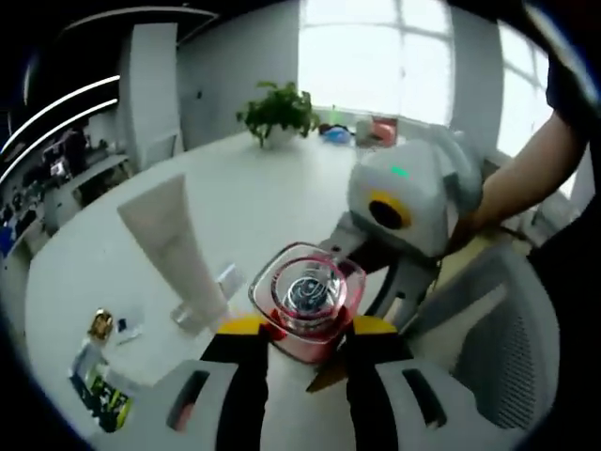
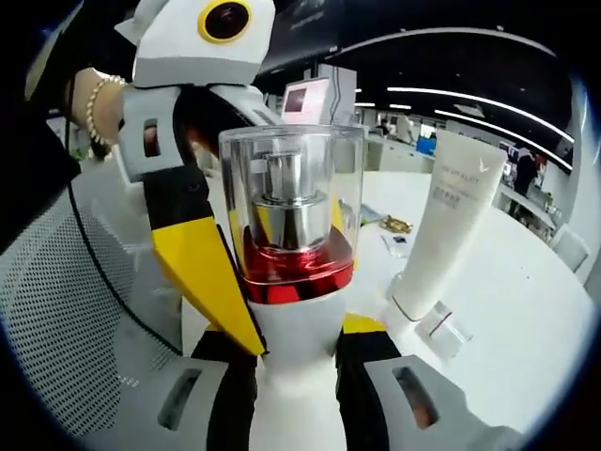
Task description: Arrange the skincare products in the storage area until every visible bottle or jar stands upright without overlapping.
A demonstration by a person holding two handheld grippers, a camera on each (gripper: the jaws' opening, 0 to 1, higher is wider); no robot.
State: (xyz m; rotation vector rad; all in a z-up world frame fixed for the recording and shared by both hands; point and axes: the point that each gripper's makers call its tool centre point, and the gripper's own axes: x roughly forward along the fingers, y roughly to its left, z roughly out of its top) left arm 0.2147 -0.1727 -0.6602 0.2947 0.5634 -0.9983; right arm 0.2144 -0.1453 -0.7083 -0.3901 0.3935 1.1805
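A bottle (image 1: 308, 299) with a clear cap, a red band and a white lower body is held between both grippers above the table edge. In the left gripper view I look down on its cap, and my left gripper (image 1: 308, 327) is shut on it with yellow tips on either side. My right gripper (image 2: 296, 331) is shut on the bottle's (image 2: 293, 225) white lower body. One yellow finger (image 2: 202, 268) of the left gripper lies along the red band. A white tube (image 1: 174, 246) (image 2: 449, 221) stands cap-down on the table.
The round white table (image 1: 272, 193) carries a small clear piece (image 2: 449, 329) by the tube, a gold item (image 1: 101, 324), a small box (image 1: 105, 399) and a potted plant (image 1: 277, 113) at the far side. A mesh chair (image 1: 498, 352) stands near.
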